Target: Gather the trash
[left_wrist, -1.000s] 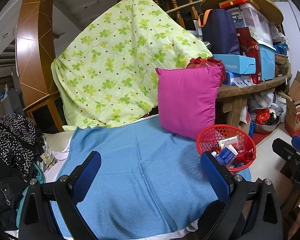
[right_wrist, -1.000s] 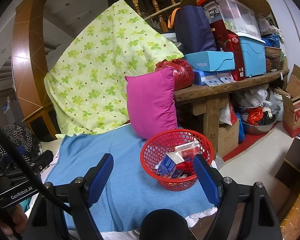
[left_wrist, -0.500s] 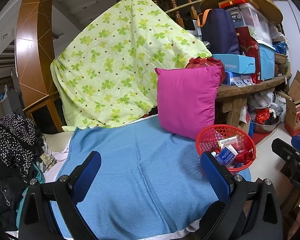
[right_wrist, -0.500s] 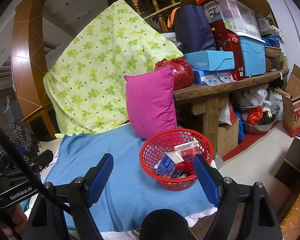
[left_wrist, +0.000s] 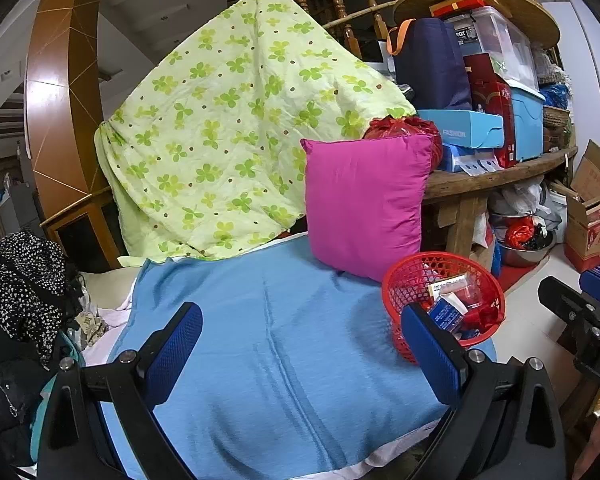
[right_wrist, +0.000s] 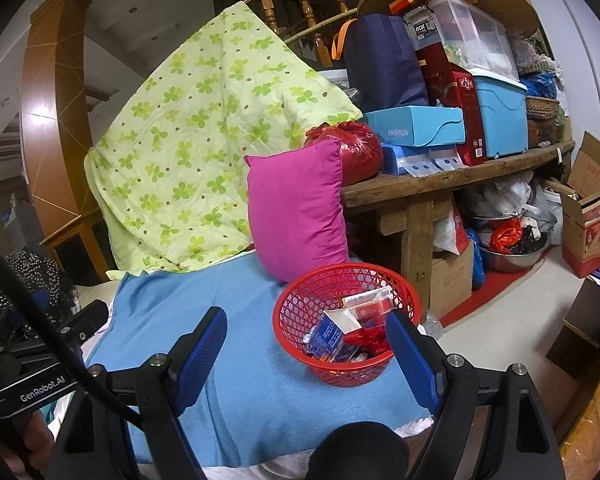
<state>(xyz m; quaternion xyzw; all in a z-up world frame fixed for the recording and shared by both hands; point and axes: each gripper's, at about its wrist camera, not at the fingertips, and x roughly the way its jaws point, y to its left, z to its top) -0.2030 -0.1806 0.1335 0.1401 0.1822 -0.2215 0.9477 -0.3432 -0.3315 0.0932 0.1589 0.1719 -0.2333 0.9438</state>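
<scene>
A red mesh basket (right_wrist: 300, 304) stands on the right end of a blue blanket (right_wrist: 236, 368); it also shows in the left wrist view (left_wrist: 410, 284). It holds several pieces of trash (right_wrist: 340, 336): small boxes, wrappers and a white tube. My right gripper (right_wrist: 306, 338) is open and empty, low in front of the basket, its right finger beside the rim. My left gripper (left_wrist: 300, 334) is open and empty above the blue blanket (left_wrist: 268, 340), left of the basket.
A magenta pillow (left_wrist: 364, 204) leans behind the basket. A green-flowered quilt (left_wrist: 228, 128) drapes at the back. A wooden bench (right_wrist: 440, 184) stacked with boxes stands to the right. Dark clothes (left_wrist: 16, 280) lie at the left. Cardboard boxes (right_wrist: 588, 216) sit on the floor.
Both grippers stay open and empty. The views have shifted only very slightly; the basket and trash have not moved.
</scene>
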